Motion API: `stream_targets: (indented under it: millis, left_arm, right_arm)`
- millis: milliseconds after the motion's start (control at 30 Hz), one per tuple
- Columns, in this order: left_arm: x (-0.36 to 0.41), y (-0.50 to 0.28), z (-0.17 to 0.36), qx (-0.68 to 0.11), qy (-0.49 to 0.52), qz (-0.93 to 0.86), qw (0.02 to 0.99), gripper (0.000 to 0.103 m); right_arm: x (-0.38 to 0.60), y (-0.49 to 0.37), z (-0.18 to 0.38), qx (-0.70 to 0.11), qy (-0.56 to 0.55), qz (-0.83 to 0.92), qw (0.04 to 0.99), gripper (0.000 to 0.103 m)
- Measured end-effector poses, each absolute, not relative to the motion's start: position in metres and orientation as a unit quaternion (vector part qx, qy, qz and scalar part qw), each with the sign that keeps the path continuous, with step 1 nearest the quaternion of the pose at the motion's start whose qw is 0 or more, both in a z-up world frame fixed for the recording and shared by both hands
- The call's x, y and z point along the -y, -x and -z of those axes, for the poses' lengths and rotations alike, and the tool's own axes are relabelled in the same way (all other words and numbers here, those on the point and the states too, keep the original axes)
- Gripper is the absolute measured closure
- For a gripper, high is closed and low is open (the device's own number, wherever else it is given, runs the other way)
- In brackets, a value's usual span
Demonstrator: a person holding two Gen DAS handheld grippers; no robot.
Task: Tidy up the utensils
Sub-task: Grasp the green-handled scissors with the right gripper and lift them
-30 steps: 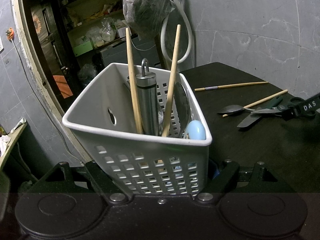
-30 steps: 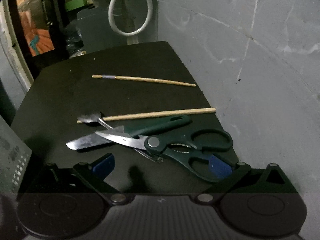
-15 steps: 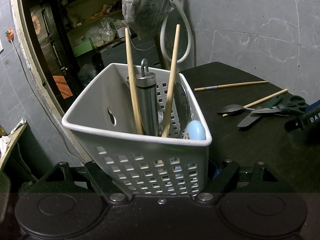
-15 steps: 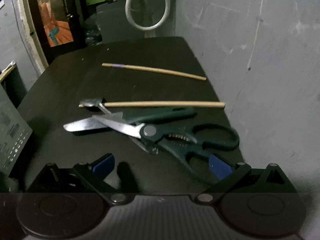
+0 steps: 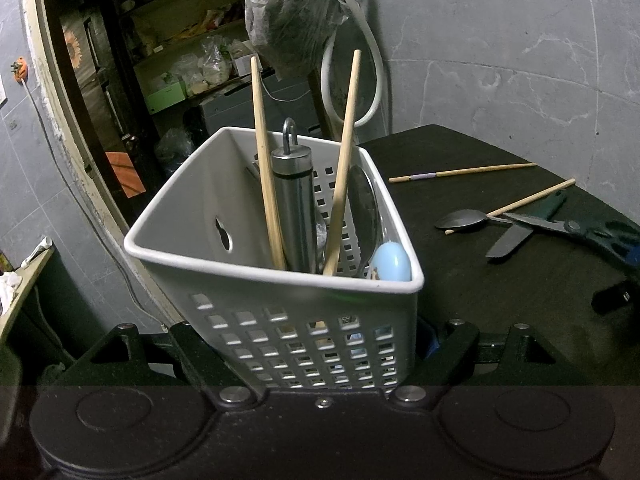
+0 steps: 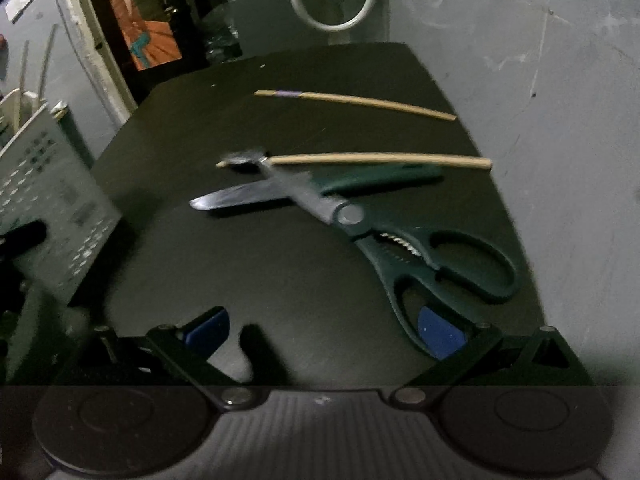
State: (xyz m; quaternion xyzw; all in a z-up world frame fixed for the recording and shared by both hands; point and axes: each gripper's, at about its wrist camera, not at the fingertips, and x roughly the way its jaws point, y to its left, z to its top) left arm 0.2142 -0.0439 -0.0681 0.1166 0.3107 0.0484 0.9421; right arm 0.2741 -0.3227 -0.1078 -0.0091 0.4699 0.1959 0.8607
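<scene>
Right wrist view shows your right gripper (image 6: 324, 330) spread wide over the scissors (image 6: 404, 248) near the table's (image 6: 280, 80) right edge, so bring both pads around one handle while your left gripper (image 5: 308, 354) pinches the basket (image 5: 280, 312).

The left tongs (image 5: 304, 344) are seen from their own wrist view, closed against the two sides of a white caddy (image 5: 280, 320), with the black linkage arms angled in toward its lower wall. They are pointed somewhat downward. The right tongs (image 6: 324, 332) are held spread wide, with nothing gripped between them; blue pads (image 6: 438, 330) are shown on the inner faces of the fingers. The right-hand pad lies over the handle of the scissors (image 6: 432, 256); whether it touches them cannot be told. These tongs are tilted steeply toward the bench (image 6: 280, 264).
</scene>
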Motion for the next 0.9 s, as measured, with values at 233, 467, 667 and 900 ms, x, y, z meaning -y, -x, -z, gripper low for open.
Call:
stream_targets:
  millis: [233,467,667,900]
  left_arm:
    - [0.044,-0.214,0.068,-0.311,-0.117,-0.048,0.942,0.018]
    - [0.044,-0.214,0.068,-0.311,-0.117,-0.048,0.942,0.018]
    - [0.044,-0.214,0.068,-0.311,-0.117,-0.048,0.942,0.018]
    - [0.044,-0.214,0.068,-0.311,-0.117,-0.048,0.942,0.018]
  right_arm:
    - [0.307,-0.247,0.100,-0.490,-0.039,-0.251,0.834,0.000]
    - [0.306,-0.235,0.077,-0.467,-0.030,-0.260,0.844,0.000]
    - [0.333,-0.238,0.090,-0.483,-0.035,-0.213,0.848,0.000]
    - [0.341,-0.235,0.100,-0.501,-0.052,-0.210,0.838,0.001]
